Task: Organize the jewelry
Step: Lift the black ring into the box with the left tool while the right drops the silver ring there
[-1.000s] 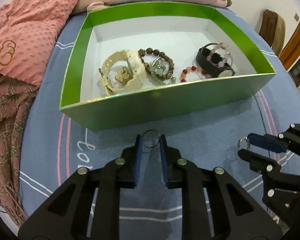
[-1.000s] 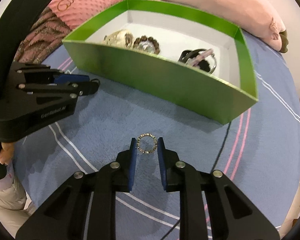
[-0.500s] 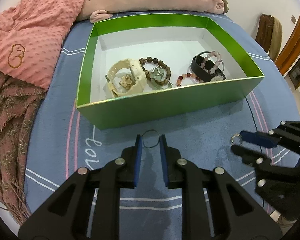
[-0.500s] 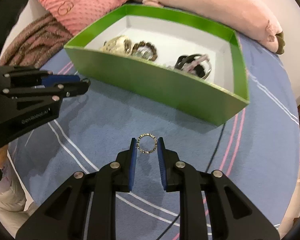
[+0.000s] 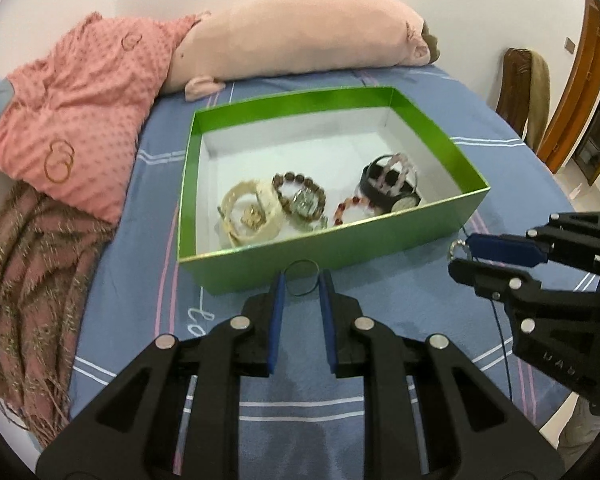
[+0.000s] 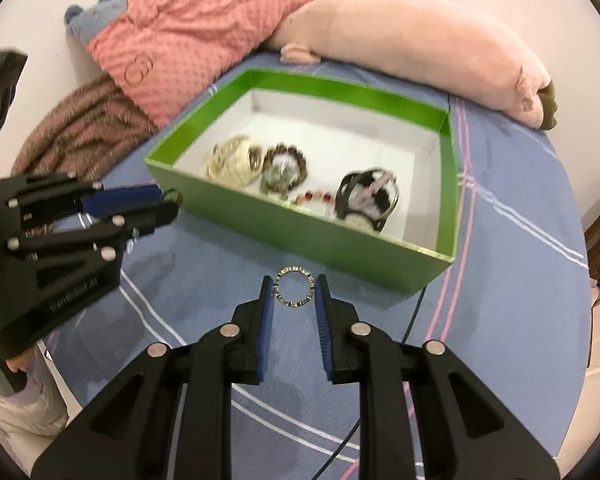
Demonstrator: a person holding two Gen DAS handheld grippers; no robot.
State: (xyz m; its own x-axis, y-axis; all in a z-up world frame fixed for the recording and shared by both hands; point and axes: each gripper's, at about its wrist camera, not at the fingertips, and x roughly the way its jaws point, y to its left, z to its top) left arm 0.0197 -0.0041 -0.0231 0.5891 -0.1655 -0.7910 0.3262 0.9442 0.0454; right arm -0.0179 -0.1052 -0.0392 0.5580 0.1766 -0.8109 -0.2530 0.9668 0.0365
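Observation:
A green box [image 5: 428,236] with a white floor stands on the blue bedspread; it also shows in the right wrist view [image 6: 364,254]. Inside lie a cream bracelet [image 5: 252,210], a brown bead bracelet [image 5: 300,196], a red bead strand [image 5: 348,208] and a black watch [image 5: 388,188]. My left gripper [image 5: 302,280] is shut on a thin plain ring [image 5: 302,277], held above the bed in front of the box. My right gripper [image 6: 295,288] is shut on a studded ring [image 6: 294,287], held near the box's front right corner.
A long pink plush pillow [image 5: 300,36] lies behind the box. A pink dotted blanket [image 5: 80,92] and a brown fringed throw [image 5: 28,272] lie at the left. A thin dark cable [image 6: 412,320] runs over the bedspread by the box's right corner. A wooden chair [image 5: 524,88] stands far right.
Both grippers have risen and drawn back from the box, each still holding its ring. The box now looks smaller and farther, with more of the pillow and wall in view.

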